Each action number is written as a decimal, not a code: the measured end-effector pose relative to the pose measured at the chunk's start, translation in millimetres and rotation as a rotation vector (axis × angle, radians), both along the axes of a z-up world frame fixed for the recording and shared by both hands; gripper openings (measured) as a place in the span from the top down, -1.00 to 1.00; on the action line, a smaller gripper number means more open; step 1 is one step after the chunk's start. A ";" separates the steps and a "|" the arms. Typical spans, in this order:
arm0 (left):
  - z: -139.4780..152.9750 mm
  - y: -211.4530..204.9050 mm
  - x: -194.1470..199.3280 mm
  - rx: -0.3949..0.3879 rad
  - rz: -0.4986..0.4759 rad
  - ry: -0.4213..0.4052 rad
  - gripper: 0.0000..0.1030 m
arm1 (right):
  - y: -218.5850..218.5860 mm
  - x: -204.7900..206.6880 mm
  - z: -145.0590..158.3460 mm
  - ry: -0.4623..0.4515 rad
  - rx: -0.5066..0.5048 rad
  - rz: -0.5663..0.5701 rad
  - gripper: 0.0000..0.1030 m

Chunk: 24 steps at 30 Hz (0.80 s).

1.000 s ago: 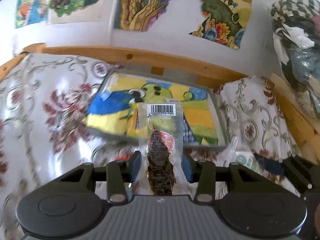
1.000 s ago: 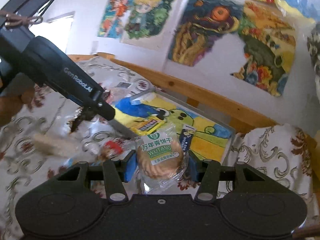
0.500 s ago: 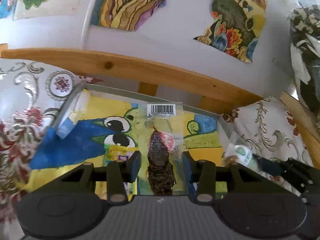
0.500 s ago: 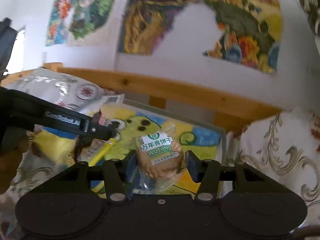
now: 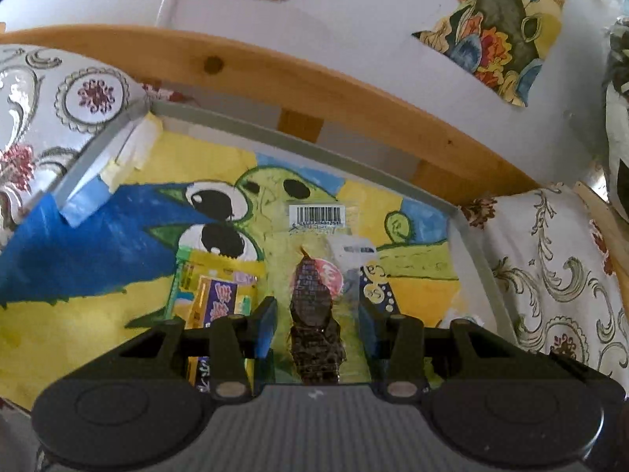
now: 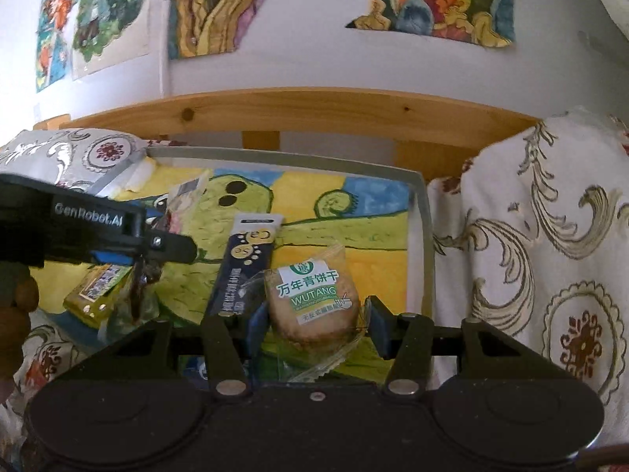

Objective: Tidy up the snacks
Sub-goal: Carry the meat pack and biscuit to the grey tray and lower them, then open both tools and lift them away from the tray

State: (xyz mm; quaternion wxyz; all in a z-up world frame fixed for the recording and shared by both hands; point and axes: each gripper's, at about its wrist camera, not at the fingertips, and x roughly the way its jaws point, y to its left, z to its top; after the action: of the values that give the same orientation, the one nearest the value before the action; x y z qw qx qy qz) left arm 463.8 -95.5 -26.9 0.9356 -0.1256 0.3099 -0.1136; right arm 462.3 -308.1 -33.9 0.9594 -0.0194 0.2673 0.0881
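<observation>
Clear wrapping with a dark jerky strip inside, the jerky packet (image 5: pixel 316 295) stands clamped in the left tool (image 5: pixel 316 314) over the painted tray (image 5: pixel 477 259), long axis pointing away, barcode end farthest. Right of it lies a navy stick sachet (image 6: pixel 243 271), pointing away. The right tool (image 6: pixel 314 314) clenches a round biscuit packet (image 6: pixel 312 299) above the tray's right side.

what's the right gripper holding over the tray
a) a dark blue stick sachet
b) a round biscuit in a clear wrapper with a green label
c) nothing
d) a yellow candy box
b: the right gripper has its jaws closed on the round biscuit packet, green and white label facing up, above the painted tray; the dark blue sachet lies in the tray beside it.
</observation>
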 end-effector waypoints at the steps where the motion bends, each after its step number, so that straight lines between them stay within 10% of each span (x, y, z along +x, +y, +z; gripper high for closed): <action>1: -2.1 0.0 0.4 0.001 -0.001 0.002 0.08 | -0.6 0.2 -1.2 0.003 0.002 -0.006 -0.05; 14: -3.7 -4.8 -1.5 0.020 0.008 -0.010 0.05 | 5.3 -0.3 -8.3 0.001 -0.033 -0.010 -0.18; 24: -1.2 0.6 -3.9 -0.022 0.049 0.023 -0.02 | 9.6 -12.9 -0.8 -0.049 -0.083 0.003 -0.64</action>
State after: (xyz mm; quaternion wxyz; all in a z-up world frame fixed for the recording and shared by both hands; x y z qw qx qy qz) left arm 460.0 -94.9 -28.1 0.9330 -0.1446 0.3164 -0.0927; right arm 449.4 -298.5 -34.7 0.9639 -0.0615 0.2470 0.0780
